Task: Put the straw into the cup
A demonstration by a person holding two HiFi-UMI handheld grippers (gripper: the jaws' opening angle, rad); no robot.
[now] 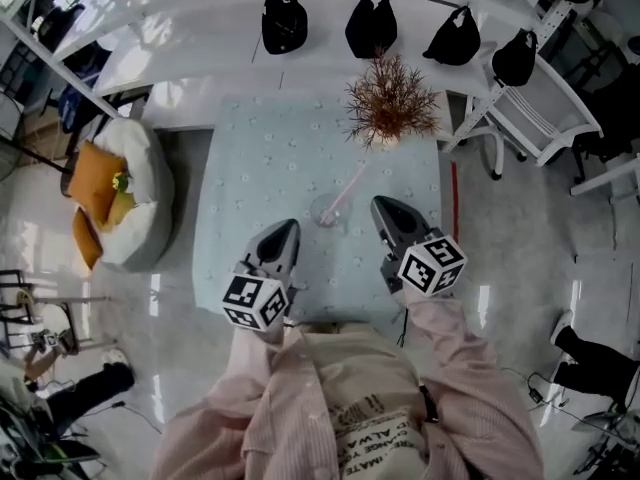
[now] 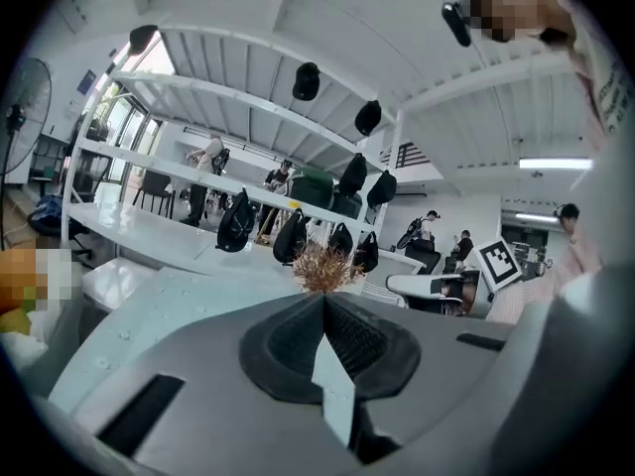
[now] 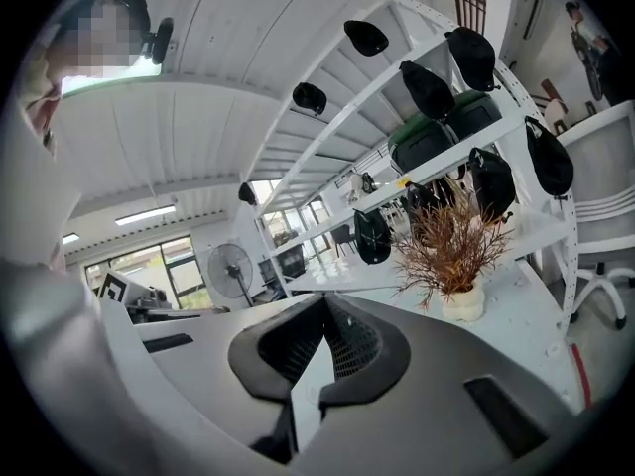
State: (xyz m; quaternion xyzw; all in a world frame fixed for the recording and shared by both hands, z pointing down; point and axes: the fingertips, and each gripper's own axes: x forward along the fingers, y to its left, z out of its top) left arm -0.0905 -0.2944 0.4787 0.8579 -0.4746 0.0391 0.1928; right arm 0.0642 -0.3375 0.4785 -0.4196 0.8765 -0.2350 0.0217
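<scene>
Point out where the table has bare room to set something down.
The left half of the tablecloth is bare, from its left edge to the cup and up beside the dried plant. A smaller patch lies between that plant and the right gripper. Crowded: the near middle, where cup and straw stand between it and the left gripper.

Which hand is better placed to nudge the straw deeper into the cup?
Right, probably. The straw already stands in the cup, leaning toward the right tool; the left tool sits on the other side. Both are shut, empty.
</scene>
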